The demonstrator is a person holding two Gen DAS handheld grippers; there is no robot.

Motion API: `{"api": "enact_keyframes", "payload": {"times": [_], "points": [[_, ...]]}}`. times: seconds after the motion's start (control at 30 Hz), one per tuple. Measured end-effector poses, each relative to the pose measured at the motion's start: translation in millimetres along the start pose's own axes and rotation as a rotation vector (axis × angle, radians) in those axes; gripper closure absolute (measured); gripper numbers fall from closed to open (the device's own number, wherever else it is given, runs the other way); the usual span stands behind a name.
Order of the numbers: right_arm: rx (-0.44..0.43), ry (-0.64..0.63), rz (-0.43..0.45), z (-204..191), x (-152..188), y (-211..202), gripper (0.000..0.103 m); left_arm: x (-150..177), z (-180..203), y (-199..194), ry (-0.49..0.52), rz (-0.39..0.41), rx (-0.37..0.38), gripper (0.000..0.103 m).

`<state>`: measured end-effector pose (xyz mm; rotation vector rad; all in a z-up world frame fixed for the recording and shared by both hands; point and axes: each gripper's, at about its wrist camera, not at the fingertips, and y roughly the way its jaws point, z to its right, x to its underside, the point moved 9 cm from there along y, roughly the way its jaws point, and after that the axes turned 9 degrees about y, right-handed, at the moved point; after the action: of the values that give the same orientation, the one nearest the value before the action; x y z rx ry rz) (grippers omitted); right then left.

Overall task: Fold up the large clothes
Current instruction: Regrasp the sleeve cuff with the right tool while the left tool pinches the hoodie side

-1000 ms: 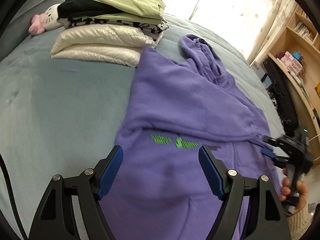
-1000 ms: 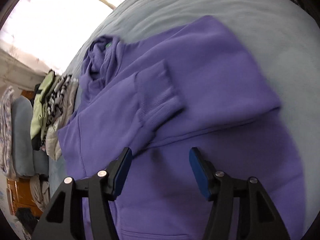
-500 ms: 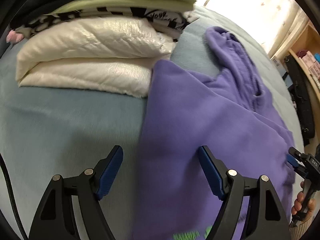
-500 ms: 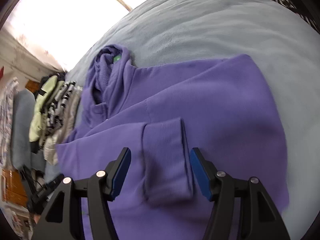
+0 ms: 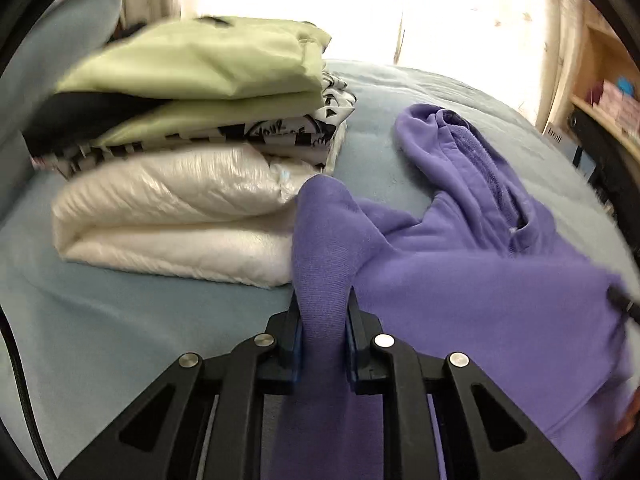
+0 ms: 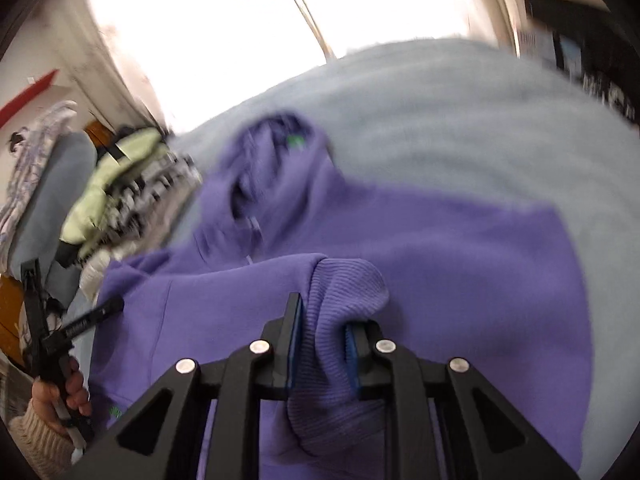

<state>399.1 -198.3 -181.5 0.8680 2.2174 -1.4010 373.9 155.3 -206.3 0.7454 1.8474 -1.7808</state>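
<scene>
Under everything is the bed (image 5: 120, 320), covered with a pale blue-grey blanket, and it fills most of both my views. On it lies the purple hoodie (image 5: 480, 288), spread rather flat, with its hood (image 5: 452, 148) pointing away from me toward the bright window.

Beside the hoodie, on its left in my left view, stands a pile of folded clothes (image 5: 180, 152): a white puffy piece at the bottom, a black-and-white printed one above it, a light green one on top. The edge of the hoodie touches the white piece.

My left gripper (image 5: 322, 344) has just been closing its jaws, and now they pinch a fold of the purple fabric at the hoodie's left edge, near the shoulder (the cloth rises between the blue pads like a small hill).

My right gripper (image 6: 322, 350) has also just been closing. Its jaws pinch the ribbed cuff (image 6: 344, 292) of a sleeve, which lies across the hoodie's front.

In the right view I see my left hand (image 6: 60, 396), in a cream knitted sleeve, holding the handle of the other gripper at the far left. This view is blurred, so small details I cannot tell.
</scene>
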Motion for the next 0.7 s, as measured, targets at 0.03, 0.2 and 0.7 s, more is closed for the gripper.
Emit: {"api": "enact_keyframes", "payload": {"times": [0.03, 0.2, 0.7], "points": [[0.021, -0.002, 0.009, 2, -1, 3, 0.084, 4, 2, 8, 0.013, -0.024, -0.015, 0.088], [0.165, 0.011, -0.108, 27, 16, 40, 0.073, 12, -5, 24, 0.019, -0.090, -0.054, 0.062], [0.062, -0.071, -0.108, -48, 47, -15, 0.057, 27, 61, -60, -0.006, -0.034, 0.169, 0.050]]}}
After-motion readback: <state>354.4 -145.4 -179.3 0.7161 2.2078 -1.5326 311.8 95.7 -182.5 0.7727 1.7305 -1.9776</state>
